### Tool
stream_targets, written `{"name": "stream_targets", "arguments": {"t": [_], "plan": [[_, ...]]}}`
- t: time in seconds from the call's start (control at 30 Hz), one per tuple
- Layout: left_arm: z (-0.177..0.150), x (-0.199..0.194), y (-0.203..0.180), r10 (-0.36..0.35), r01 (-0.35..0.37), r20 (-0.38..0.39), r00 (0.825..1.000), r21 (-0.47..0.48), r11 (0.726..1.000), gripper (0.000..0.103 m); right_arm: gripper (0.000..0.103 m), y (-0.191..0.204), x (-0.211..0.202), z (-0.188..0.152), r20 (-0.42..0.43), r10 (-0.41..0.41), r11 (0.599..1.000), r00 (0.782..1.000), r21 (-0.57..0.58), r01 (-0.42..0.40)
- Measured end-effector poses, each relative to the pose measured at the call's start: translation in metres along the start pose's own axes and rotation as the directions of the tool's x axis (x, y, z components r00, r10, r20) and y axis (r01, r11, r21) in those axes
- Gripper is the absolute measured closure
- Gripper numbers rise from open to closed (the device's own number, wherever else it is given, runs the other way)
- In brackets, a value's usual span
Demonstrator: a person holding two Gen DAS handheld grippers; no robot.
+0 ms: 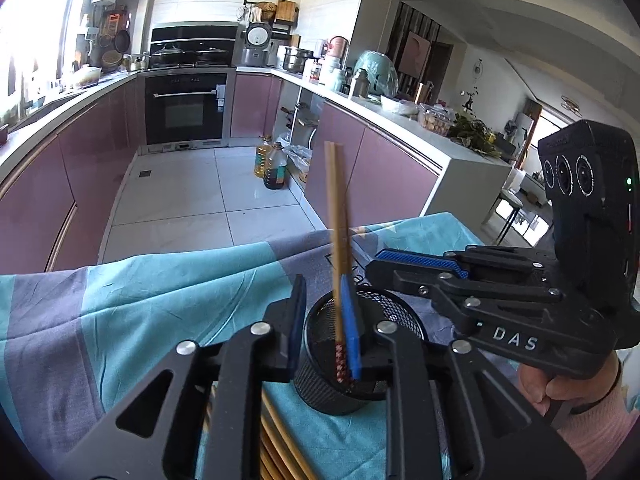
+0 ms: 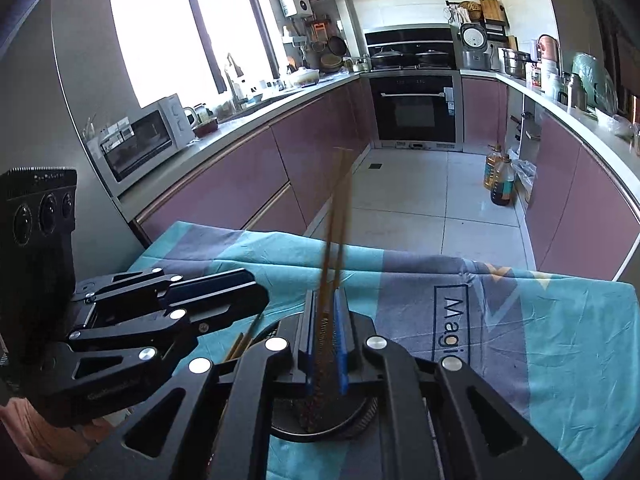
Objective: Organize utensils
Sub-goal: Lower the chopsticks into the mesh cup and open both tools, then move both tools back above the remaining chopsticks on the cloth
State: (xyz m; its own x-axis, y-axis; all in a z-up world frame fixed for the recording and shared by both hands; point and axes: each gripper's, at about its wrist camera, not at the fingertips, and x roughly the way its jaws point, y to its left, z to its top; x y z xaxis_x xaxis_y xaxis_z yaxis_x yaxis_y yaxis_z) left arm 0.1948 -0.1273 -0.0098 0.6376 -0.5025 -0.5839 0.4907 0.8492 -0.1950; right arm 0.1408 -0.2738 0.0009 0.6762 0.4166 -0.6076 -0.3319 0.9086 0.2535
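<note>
A black mesh cup stands on the blue and grey tablecloth. A pair of wooden chopsticks with red patterned ends stands in it, blurred. My left gripper is open, its blue-padded fingers on either side of the chopsticks above the cup. Several more chopsticks lie on the cloth under it. In the right wrist view my right gripper is open over the cup, with the blurred chopsticks loose between its fingers. The left gripper is at its left.
The table's far edge drops to a tiled kitchen floor. Pink cabinets line both sides, with an oven at the back. Oil bottles stand on the floor. The right gripper is close at the right of the cup.
</note>
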Motion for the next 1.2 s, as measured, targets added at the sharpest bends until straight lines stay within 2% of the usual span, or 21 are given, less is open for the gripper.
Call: {"name": "stream_targets", "arguments": {"t": [0.07, 0.23, 0.3, 0.37, 0.43, 0.63, 0.87, 1.0, 1.2], "plan": [[-0.004, -0.008, 0.004, 0.014, -0.014, 0.018, 1.000, -0.008, 1.000, 0.080, 0.086, 0.000, -0.004, -0.002, 0.011, 0.000, 1.000, 1.000, 0.000, 0.000], [-0.014, -0.038, 0.017, 0.056, -0.054, 0.078, 0.995, -0.027, 0.998, 0.062, 0.074, 0.012, -0.027, -0.011, 0.065, 0.025, 0.999, 0.998, -0.030, -0.023], [-0.021, -0.053, 0.025, 0.081, -0.079, 0.097, 0.992, -0.028, 0.996, 0.057, 0.070, 0.023, -0.040, -0.018, 0.091, 0.054, 0.997, 0.994, -0.066, -0.048], [-0.032, -0.066, 0.033, 0.103, -0.101, 0.100, 0.990, -0.028, 0.994, 0.052, 0.061, 0.034, -0.052, -0.028, 0.112, 0.082, 0.992, 0.990, -0.102, -0.071], [-0.043, -0.077, 0.042, 0.130, -0.128, 0.094, 0.987, -0.023, 0.992, 0.049, 0.060, 0.045, -0.056, -0.041, 0.105, 0.110, 0.988, 0.988, -0.124, -0.097], [-0.085, -0.094, 0.063, 0.198, -0.198, 0.036, 0.979, -0.018, 0.980, 0.048, 0.060, 0.062, -0.038, -0.077, 0.011, 0.120, 0.986, 0.993, -0.116, -0.118], [-0.127, -0.085, 0.076, 0.210, -0.213, -0.064, 0.976, -0.037, 0.976, 0.048, 0.060, 0.067, 0.005, -0.112, -0.128, 0.089, 0.994, 0.988, -0.056, -0.097], [-0.145, -0.077, 0.075, 0.216, -0.220, -0.108, 0.970, -0.032, 0.975, 0.048, 0.060, 0.071, 0.019, -0.118, -0.154, 0.072, 0.996, 0.985, -0.043, -0.080], [-0.149, -0.067, 0.069, 0.207, -0.214, -0.166, 0.964, -0.030, 0.976, 0.048, 0.060, 0.078, 0.031, -0.119, -0.172, 0.051, 0.997, 0.984, -0.045, -0.059]]}}
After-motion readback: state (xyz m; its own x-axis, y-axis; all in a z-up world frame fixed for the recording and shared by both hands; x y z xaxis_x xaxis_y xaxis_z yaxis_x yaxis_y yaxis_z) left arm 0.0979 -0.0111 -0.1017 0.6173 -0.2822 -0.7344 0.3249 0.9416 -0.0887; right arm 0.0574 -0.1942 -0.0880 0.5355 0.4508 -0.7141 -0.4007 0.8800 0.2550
